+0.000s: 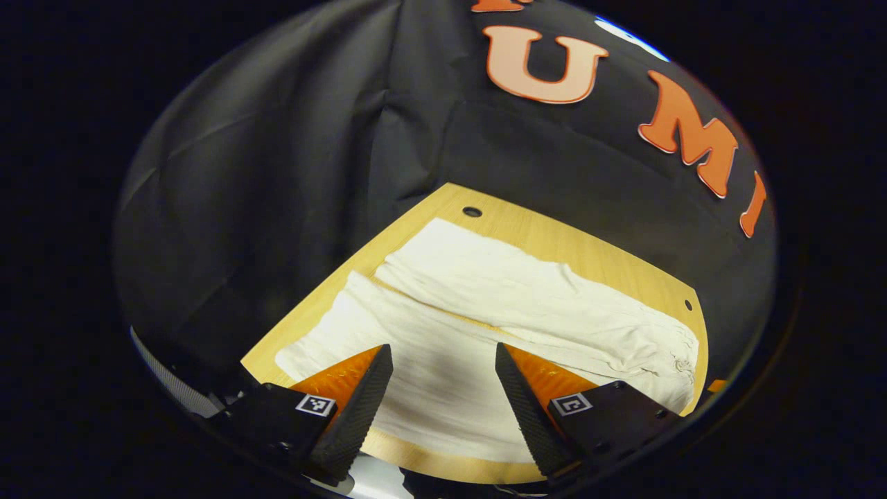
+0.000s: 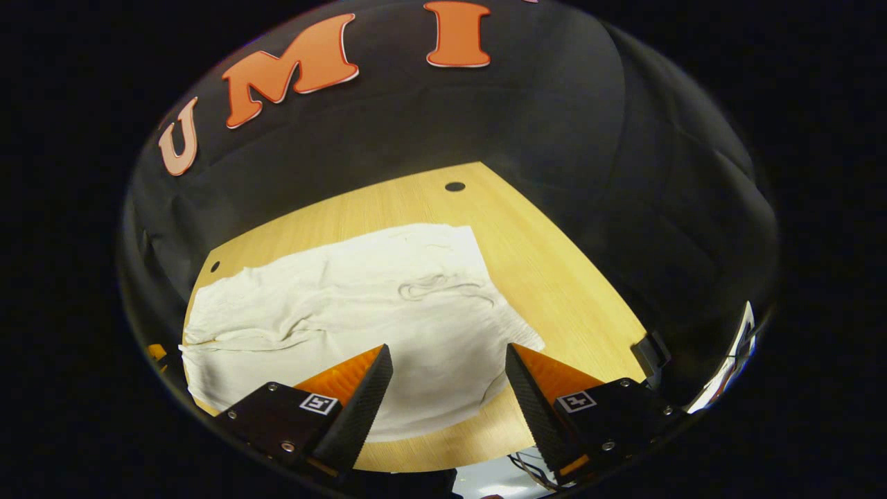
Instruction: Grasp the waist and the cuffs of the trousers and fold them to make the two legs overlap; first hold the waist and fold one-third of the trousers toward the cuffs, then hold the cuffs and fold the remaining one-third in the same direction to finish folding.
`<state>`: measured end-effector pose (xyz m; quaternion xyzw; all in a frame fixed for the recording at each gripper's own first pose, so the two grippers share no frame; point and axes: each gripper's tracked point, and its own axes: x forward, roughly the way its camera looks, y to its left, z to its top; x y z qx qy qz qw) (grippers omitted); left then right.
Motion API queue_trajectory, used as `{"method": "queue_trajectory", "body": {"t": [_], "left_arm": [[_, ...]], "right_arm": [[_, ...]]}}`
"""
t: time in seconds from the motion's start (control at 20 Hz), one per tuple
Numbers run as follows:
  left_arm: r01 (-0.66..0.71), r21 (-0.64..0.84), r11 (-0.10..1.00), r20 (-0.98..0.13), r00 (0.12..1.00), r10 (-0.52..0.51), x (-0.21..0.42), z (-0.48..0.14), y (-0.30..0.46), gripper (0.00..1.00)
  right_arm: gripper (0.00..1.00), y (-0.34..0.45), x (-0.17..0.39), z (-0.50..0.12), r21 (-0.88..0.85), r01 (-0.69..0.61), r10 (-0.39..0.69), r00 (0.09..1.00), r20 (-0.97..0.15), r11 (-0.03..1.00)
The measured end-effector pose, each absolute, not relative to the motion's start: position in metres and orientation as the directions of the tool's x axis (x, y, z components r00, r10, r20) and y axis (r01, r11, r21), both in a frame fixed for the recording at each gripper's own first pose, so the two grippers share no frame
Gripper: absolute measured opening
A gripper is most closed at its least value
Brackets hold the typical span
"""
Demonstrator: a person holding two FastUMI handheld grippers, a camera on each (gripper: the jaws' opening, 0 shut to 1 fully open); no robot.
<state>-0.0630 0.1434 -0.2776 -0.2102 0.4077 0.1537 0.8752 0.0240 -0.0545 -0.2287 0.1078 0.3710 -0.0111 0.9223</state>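
Note:
White trousers [image 1: 485, 312] lie spread flat on a wooden table [image 1: 610, 267], both legs side by side with a narrow gap between them. In the left gripper view the cuffs point to the left and the bunched waist sits at the right. My left gripper [image 1: 443, 364] hovers open above the near leg. In the right gripper view the trousers [image 2: 360, 298] show their waist end, with a drawstring [image 2: 433, 285] lying on the cloth. My right gripper [image 2: 449, 364] is open above the near waist corner, nothing between its fingers.
The table [image 2: 554, 277] has small round holes [image 2: 454, 186] near its far corners. Black cloth walls close in behind and on both sides. Bare wood lies to the right of the waist in the right gripper view.

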Motion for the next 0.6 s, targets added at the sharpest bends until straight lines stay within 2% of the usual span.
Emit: {"method": "queue_trajectory", "body": {"t": [0.2, 0.4, 0.6], "left_arm": [[-0.535, -0.324, 0.780, -0.846, 0.533, 0.014, -0.086, -0.318, 0.168, 0.98], [-0.639, -0.326, 0.697, -0.901, 0.434, -0.024, -0.114, -0.352, 0.192, 0.99], [-0.728, -0.355, 0.587, -0.917, 0.393, -0.068, -0.135, -0.376, 0.211, 0.99]], "right_arm": [[0.97, -0.051, 0.019, -0.250, 0.257, 0.177, 0.082, 0.652, -0.754, 0.950], [0.97, -0.060, 0.022, -0.269, 0.217, 0.221, 0.037, 0.616, -0.787, 0.951], [0.96, -0.055, 0.022, -0.282, 0.232, 0.245, 0.051, 0.577, -0.815, 0.941]]}}
